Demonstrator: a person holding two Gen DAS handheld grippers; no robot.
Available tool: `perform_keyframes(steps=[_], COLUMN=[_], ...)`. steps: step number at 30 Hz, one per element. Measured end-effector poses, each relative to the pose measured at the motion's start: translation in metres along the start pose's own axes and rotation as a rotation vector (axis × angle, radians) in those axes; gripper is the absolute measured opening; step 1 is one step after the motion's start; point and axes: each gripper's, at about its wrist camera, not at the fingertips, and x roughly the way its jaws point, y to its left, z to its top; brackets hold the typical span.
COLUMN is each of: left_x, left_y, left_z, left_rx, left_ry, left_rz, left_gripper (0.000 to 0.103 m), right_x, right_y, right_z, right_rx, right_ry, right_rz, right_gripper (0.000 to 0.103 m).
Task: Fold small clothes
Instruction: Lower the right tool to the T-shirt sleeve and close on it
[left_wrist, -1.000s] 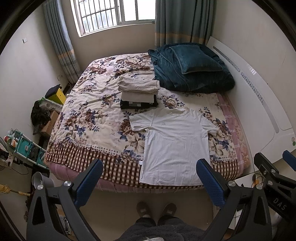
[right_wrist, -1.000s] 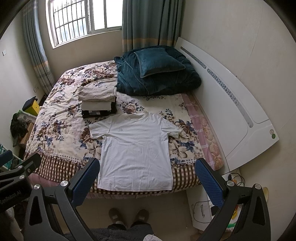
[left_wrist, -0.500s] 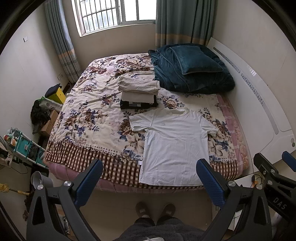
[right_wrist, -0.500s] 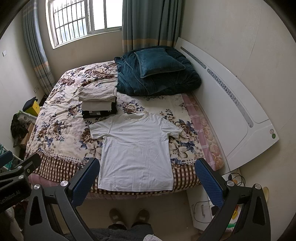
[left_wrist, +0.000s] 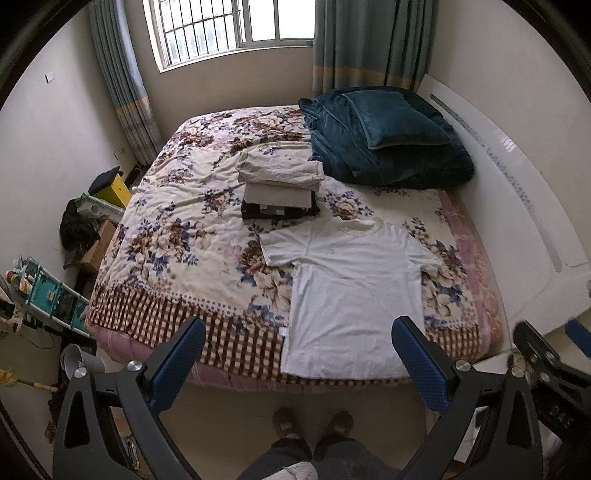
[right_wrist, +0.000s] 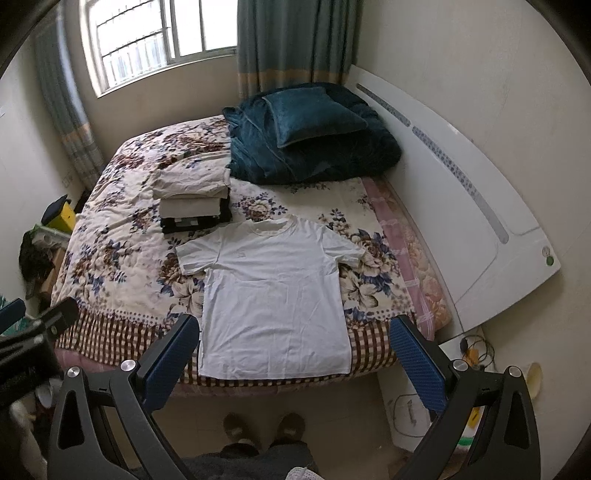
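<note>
I see my left hand-held gripper (left_wrist: 297, 363) released, jaws wide, held above the floor; the white T-shirt (right_wrist: 273, 299) lies flat on the bed's (right_wrist: 122, 254) near right part, folded clothes (right_wrist: 194, 201) just beyond; my right hand-held gripper (right_wrist: 293, 363) is equally released

White t-shirt (right_wrist: 275, 295) on floral, checked-edge bedspread (right_wrist: 122, 251); teal blanket (right_wrist: 314, 147).
</note>
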Motion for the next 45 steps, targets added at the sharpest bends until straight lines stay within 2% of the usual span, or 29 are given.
perform_keyframes(steps=[3,7,14,22,24,27,30,34,40,44,45], left_x=[0.033,0.095,0.222,0.367,0.394,0.445,0.496,0.558,0.644,0.670,0.672], left_y=[-0.003,-0.003,-0.020,-0.074,-0.085,-0.103,-0.120,-0.140,-0.172,-0.182,-0.183], left_z=[0.013,0.034,0.065,0.089,0.094,0.100,0.098,0.088,0.060,0.051,0.049], left_rx=[0.008,0.027,0.049,0.052,0.056,0.040,0.025,0.006,0.037,0.044,0.042], left_ry=[-0.029,-0.017,0.074,0.178,0.186,0.223,0.264,0.328,0.421,0.466,0.478], left_rz=[0.037,0.057,0.100,0.134,0.147,0.150,0.152,0.143,0.132,0.128,0.123], left_gripper=[0.103,0.103,0.103,0.103,0.103,0.103,0.103,0.103,0.103,0.103,0.103], right_x=[0.033,0.094,0.235,0.422,0.472,0.543,0.598,0.663,0.739,0.781,0.787], right_y=[-0.001,-0.006,-0.031,-0.098,-0.114,-0.135,-0.154,-0.192,-0.259,-0.277,-0.276], right_z=[0.000,0.008,0.030,0.060,0.065,0.069,0.065,0.049,0.008,-0.018,-0.023], right_rx=[0.063,0.142,0.215,0.307,0.330,0.366,0.419,0.565,0.942,1.154,1.191], right_ry=[0.021,0.036,0.089,0.205,0.242,0.298,0.332,0.384,0.413,0.423,0.425], right_rz=[-0.018,-0.083,-0.191,-0.180,-0.165,-0.145,-0.153,-0.142,-0.037,0.030,0.053], right_gripper=[0.103,0.103,0.103,0.103,0.103,0.103,0.103,0.103,0.103,0.102,0.099])
